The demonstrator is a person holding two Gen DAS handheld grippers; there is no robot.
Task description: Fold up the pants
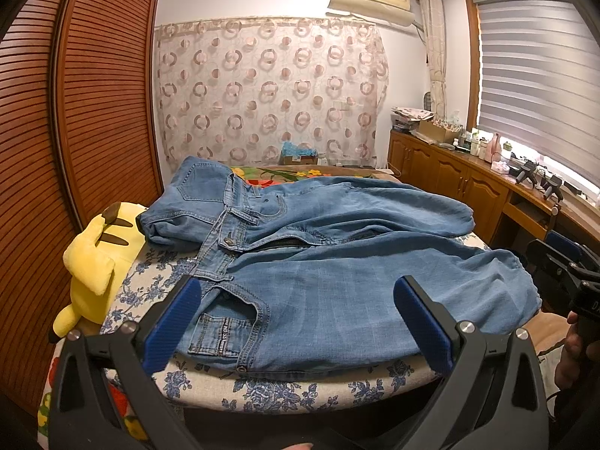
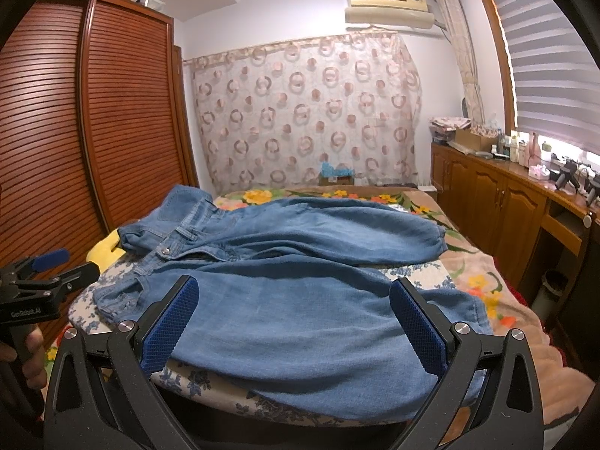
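Note:
Light blue denim pants (image 1: 318, 262) lie spread on a floral-covered board (image 1: 285, 386) on the bed, waistband to the left, legs running right. They also show in the right wrist view (image 2: 300, 292). My left gripper (image 1: 300, 318) is open and empty, hovering over the near waist and front pocket. My right gripper (image 2: 296, 318) is open and empty over the near leg. The right gripper shows at the right edge of the left wrist view (image 1: 562, 262). The left gripper shows at the left edge of the right wrist view (image 2: 48, 266).
A yellow plush toy (image 1: 93, 262) lies left of the pants. A slatted wooden wardrobe (image 1: 75, 112) stands at the left. Wooden cabinets (image 1: 450, 180) with bottles and clutter run along the right under the window. A flowered blanket (image 2: 468, 262) covers the bed.

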